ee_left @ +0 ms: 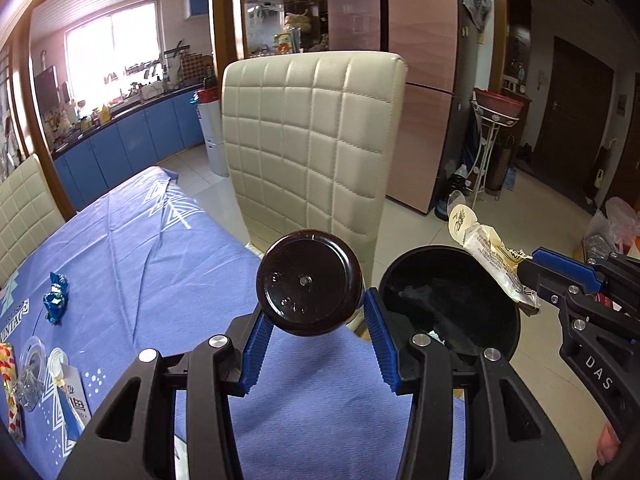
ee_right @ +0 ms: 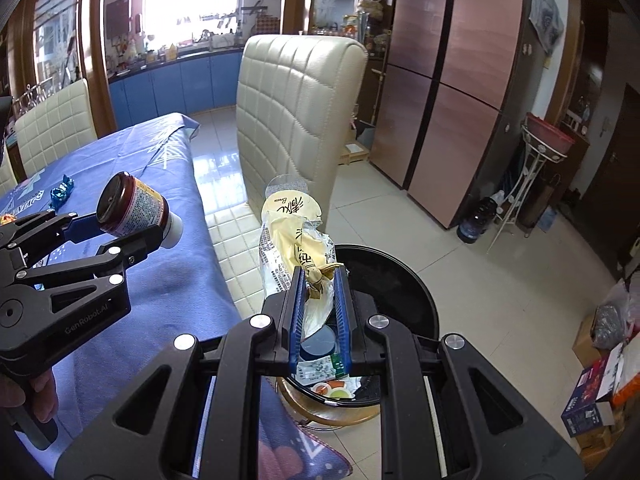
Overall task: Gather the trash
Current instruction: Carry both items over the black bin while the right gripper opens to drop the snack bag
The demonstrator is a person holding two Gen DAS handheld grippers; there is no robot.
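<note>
My left gripper (ee_left: 316, 312) is shut on a small dark brown bottle (ee_left: 310, 288), its round base facing the camera; the right wrist view shows this bottle (ee_right: 134, 210) with a printed label and white cap, held over the table's edge. My right gripper (ee_right: 318, 280) is shut on a crumpled cream plastic wrapper (ee_right: 294, 240), which sticks up past the fingertips above a black round trash bin (ee_right: 396, 280). In the left wrist view the wrapper (ee_left: 488, 256) hangs over the bin (ee_left: 448, 300) at the right. Trash lies inside the bin.
A blue tablecloth (ee_left: 160, 264) covers the table, with blue foil wrappers (ee_left: 56, 300), a clear cup (ee_left: 32, 364) and other packets at its left. A cream quilted chair (ee_left: 308, 148) stands behind the bin. A pink fridge (ee_right: 452, 92) and boxes (ee_right: 596, 396) stand to the right.
</note>
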